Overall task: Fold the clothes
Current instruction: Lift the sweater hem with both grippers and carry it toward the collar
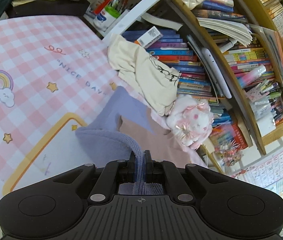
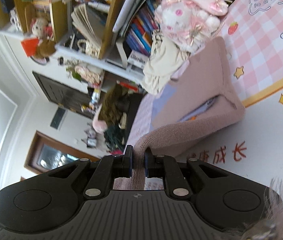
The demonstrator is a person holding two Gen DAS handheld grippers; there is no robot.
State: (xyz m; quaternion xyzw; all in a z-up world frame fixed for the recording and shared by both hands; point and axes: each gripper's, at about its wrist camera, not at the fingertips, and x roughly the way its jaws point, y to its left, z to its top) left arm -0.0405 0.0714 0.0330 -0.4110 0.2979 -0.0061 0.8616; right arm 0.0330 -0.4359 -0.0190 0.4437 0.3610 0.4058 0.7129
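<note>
Pinching knit garment (image 1: 109, 120) — left tongs (image 1: 140, 158), right tongs (image 2: 138, 156) clenched | plush toy (image 1: 189, 122) beside — bookshelf (image 1: 231, 64) behind

Crammed wooden bookshelf (image 1: 241, 64) fills the right side. White wall (image 2: 5, 84), bright daylight at left, dark-framed window (image 2: 49, 156) lower left.

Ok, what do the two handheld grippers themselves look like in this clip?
Both match: the left gripper and right gripper have matte black plastic bodies with ribbed centres, a small crosshair mark, round silver pivot pins, two circular side recesses and narrow black fingers with blue pads. No cables or sleeves show.
</note>
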